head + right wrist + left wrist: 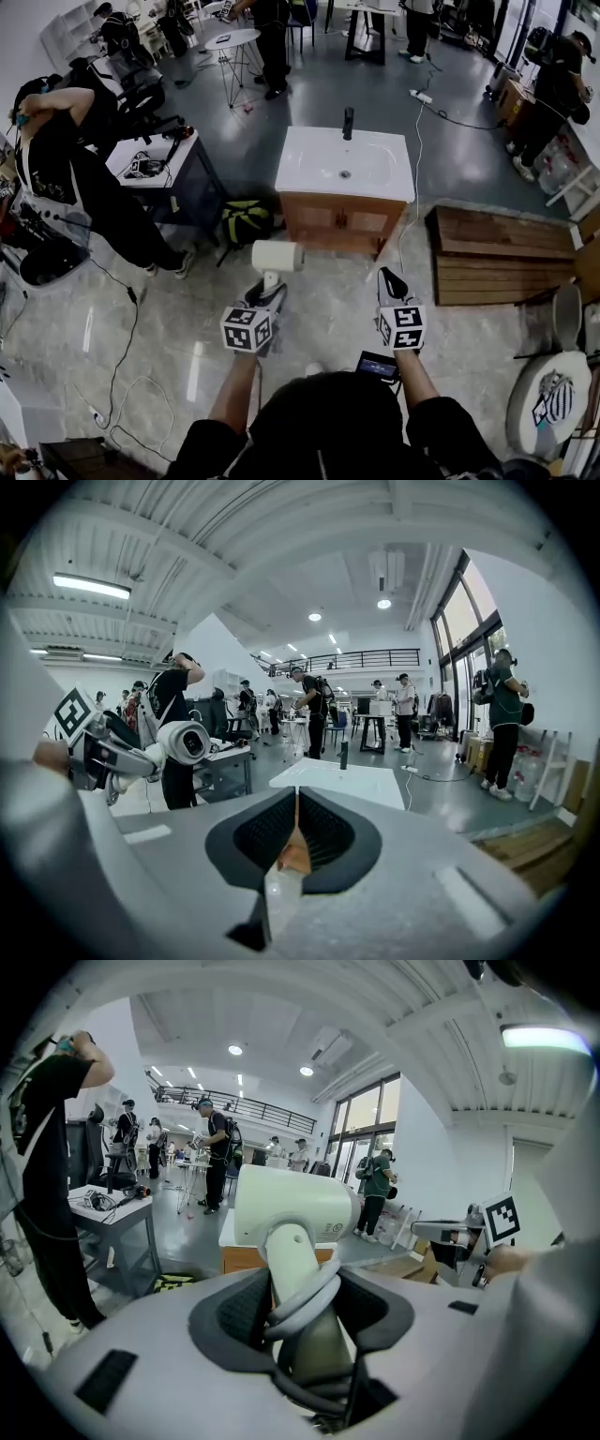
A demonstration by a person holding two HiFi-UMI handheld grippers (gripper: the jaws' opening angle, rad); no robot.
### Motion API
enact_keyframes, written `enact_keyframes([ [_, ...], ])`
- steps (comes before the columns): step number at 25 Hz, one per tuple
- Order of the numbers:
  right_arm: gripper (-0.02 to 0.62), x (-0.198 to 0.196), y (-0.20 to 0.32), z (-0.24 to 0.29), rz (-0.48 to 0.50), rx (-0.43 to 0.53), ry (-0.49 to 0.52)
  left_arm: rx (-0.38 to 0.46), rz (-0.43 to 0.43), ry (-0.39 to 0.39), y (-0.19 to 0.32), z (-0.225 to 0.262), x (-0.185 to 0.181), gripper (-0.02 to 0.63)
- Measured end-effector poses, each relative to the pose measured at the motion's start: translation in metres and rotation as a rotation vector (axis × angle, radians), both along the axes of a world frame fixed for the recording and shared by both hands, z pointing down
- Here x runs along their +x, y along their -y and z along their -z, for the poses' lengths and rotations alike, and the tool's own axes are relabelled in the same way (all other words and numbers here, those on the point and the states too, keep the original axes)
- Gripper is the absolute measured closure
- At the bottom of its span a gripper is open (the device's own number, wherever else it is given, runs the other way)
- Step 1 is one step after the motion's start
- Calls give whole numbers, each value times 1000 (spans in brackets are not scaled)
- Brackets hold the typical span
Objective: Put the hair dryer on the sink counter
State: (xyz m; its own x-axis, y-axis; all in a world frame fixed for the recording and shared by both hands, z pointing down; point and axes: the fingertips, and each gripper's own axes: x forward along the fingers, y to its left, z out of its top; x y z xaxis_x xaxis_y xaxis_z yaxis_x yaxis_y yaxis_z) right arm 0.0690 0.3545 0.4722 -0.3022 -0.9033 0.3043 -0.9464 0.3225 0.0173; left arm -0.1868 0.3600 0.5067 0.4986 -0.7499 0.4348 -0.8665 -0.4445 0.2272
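hair dryer [277, 257]: one, cord [306, 1297] looped round its handle, in the air short of the sink counter [314, 150]
left gripper [269, 289]: clamped on the dryer's handle
right gripper [390, 278]: jaws pressed together (empty)

The white worktop [305, 150] has a black faucet [348, 123] upright at the middle of its far edge and a drain [345, 174] at the centre of its sunken basin; it rests on a wooden cabinet [339, 221]. The cabinet stands on the floor [169, 309]; a yellow-green bag [246, 222] lies just beside its left corner; a slatted wooden platform [497, 253] lies near its right.
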Motion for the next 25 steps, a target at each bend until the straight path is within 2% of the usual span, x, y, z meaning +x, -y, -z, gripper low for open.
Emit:
enact_keyframes([
  [12,590,1,20,-8,-40,-8,-8,-17,-29,-13,28,-13,-8,402],
  [25,589,1,109,-23,-13,3,6,-22,-6,-10,104,-30,-3,402],
])
